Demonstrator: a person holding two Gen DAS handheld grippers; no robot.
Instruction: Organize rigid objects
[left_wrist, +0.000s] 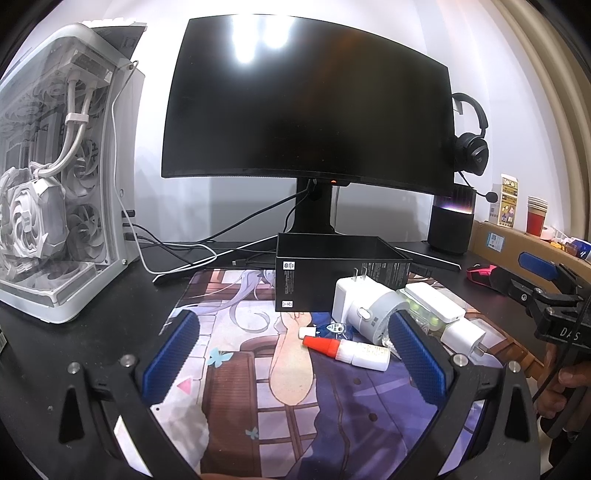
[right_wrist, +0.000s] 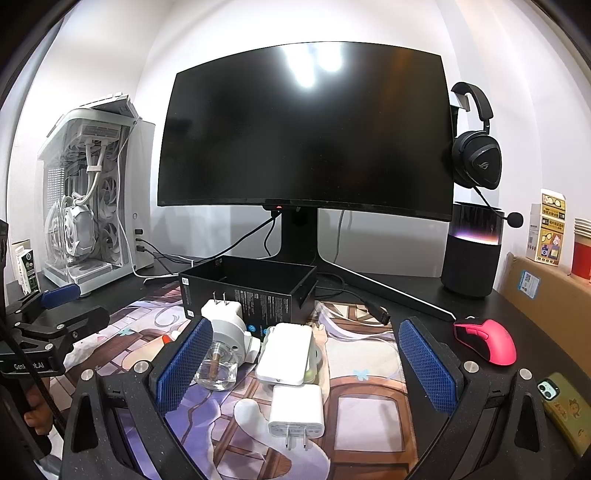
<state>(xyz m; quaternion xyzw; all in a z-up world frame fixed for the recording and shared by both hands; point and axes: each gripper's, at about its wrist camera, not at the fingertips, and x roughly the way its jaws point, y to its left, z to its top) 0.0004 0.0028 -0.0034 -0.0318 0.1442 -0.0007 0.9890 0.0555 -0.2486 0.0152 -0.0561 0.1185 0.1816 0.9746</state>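
Chargers (right_wrist: 295, 411) crowd the black box (right_wrist: 255, 286); its inside seems hidden.

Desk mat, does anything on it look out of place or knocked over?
Yes. The red-capped glue bottle lies on its side, and two white chargers sit loose with prongs exposed, all outside the open black box.

Bright overhead glare on the dark monitor (left_wrist: 306, 103); fisheye-bent, dark-vignetted edges.
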